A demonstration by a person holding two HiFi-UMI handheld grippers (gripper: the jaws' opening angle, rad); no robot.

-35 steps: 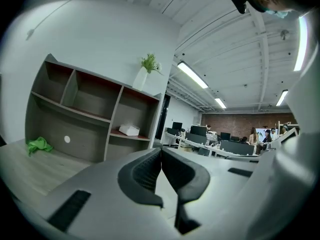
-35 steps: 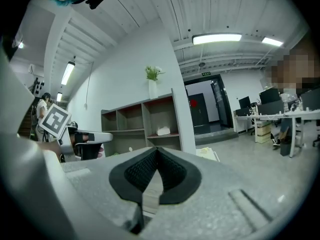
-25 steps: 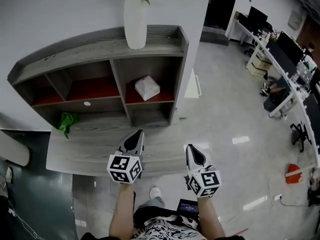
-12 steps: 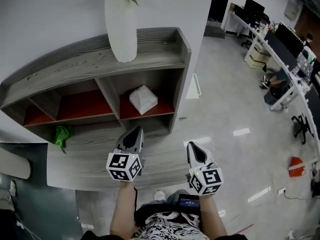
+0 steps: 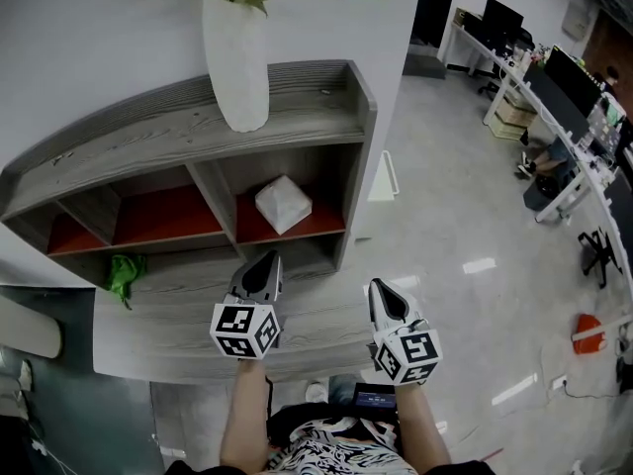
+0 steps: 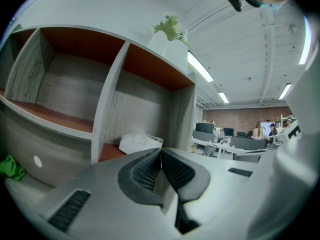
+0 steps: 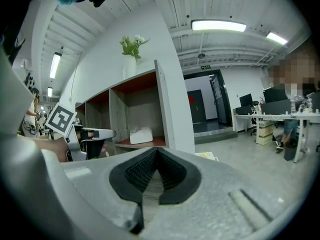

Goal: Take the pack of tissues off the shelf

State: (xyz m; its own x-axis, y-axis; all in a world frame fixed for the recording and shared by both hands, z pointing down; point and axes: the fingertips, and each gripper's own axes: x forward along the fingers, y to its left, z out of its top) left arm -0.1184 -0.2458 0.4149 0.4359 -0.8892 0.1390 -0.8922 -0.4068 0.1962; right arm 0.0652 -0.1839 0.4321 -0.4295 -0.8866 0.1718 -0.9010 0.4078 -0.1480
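The white pack of tissues [image 5: 283, 205] lies on the red board in the right-hand compartment of the grey wooden shelf [image 5: 326, 102]. It also shows in the left gripper view [image 6: 137, 143] and the right gripper view [image 7: 141, 135]. My left gripper [image 5: 269, 259] is held over the lower ledge just in front of that compartment, short of the pack, jaws shut and empty [image 6: 161, 151]. My right gripper [image 5: 381, 291] hovers to the right, level with the shelf's outer side wall, also shut with nothing in it [image 7: 156, 151].
A tall white vase [image 5: 237, 67] with green leaves stands on the shelf's top. A crumpled green thing [image 5: 124, 273] lies at the left of the lower ledge [image 5: 178, 315]. Polished floor and office desks [image 5: 554, 87] extend to the right.
The head view has shifted, so the shelf sits a little lower and nearer in the picture. Both grippers hold nearly the same places and stay shut.
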